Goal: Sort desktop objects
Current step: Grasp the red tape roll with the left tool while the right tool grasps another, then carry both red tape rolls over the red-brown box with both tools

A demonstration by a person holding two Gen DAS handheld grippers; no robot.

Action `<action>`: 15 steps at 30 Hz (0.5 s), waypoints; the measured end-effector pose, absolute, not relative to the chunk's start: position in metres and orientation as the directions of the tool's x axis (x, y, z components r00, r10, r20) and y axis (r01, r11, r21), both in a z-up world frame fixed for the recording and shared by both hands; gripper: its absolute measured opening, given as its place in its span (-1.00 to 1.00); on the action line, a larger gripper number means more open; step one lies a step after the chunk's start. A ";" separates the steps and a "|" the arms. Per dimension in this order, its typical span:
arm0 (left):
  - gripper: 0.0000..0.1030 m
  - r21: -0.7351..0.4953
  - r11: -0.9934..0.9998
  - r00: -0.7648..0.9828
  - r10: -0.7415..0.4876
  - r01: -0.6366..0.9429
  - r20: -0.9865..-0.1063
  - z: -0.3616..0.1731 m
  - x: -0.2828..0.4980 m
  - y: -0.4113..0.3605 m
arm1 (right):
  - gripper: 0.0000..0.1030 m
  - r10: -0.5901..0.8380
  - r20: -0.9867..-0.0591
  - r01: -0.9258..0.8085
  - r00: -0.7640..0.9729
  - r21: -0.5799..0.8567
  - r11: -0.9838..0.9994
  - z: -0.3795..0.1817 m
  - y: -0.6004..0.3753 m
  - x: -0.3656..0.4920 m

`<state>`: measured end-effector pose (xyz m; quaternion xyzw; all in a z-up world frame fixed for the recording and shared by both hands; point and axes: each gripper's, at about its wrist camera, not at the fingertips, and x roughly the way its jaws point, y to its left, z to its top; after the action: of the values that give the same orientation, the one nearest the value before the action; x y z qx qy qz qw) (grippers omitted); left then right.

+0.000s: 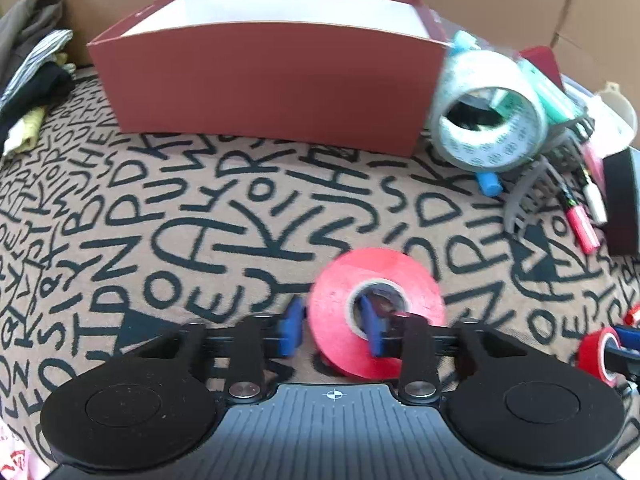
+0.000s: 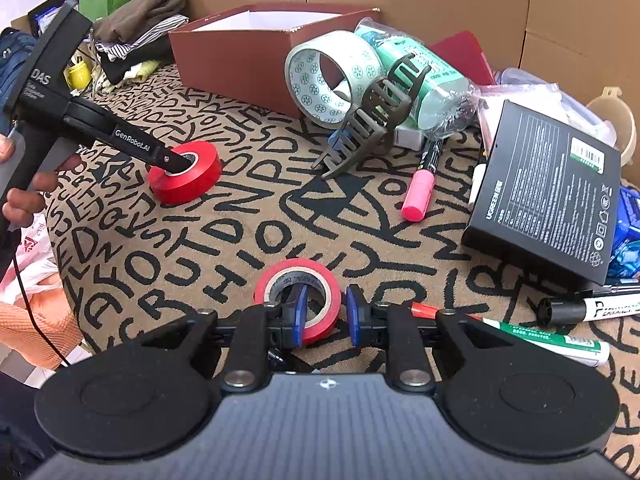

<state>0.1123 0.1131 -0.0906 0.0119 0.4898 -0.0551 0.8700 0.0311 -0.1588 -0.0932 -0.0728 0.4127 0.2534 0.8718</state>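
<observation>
My left gripper (image 1: 334,326) straddles the wall of a large red tape roll (image 1: 340,320): one blue pad outside its left side, the other inside its core. The pads stand apart and it looks open. The same roll (image 2: 185,173) shows in the right wrist view with the left gripper's finger in its hole. My right gripper (image 2: 324,314) straddles the wall of a smaller red tape roll (image 2: 298,298), left pad inside the core, right pad outside with a gap. It is open. A red-brown open box (image 1: 264,80) stands at the back.
A clear patterned tape roll (image 2: 320,76), a grey hair claw (image 2: 372,120), a pink marker (image 2: 420,192), a black carton (image 2: 548,188), green and black markers (image 2: 560,344) and a bagged green bottle (image 2: 424,76) lie right. Folded clothes (image 2: 132,44) lie left. Cardboard walls stand behind.
</observation>
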 end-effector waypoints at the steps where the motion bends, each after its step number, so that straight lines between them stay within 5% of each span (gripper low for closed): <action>1: -0.43 -0.025 0.993 0.516 -0.081 0.114 -0.853 -0.091 0.112 0.111 | -0.53 0.384 -0.757 -0.503 0.529 0.084 0.860 -0.094 -0.159 0.031; 4: -0.19 -0.032 0.993 0.517 -0.088 0.116 -0.852 -0.093 0.112 0.112 | -0.53 0.385 -0.758 -0.500 0.527 0.089 0.861 -0.096 -0.159 0.032; 7: -0.18 -0.032 0.993 0.522 -0.089 0.118 -0.849 -0.094 0.112 0.113 | -0.53 0.383 -0.760 -0.500 0.525 0.090 0.862 -0.097 -0.158 0.033; 10: -0.47 -0.025 0.993 0.521 -0.082 0.115 -0.850 -0.094 0.113 0.113 | -0.53 0.382 -0.763 -0.499 0.522 0.090 0.862 -0.097 -0.157 0.034; 15: -0.54 -0.011 0.994 0.512 -0.064 0.106 -0.857 -0.093 0.116 0.110 | -0.68 0.380 -0.767 -0.497 0.518 0.091 0.863 -0.097 -0.156 0.036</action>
<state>0.1160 0.1105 -0.0931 0.0216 0.4916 -0.0490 0.8692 0.0359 -0.1555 -0.0971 -0.0698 0.4212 0.2525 0.8683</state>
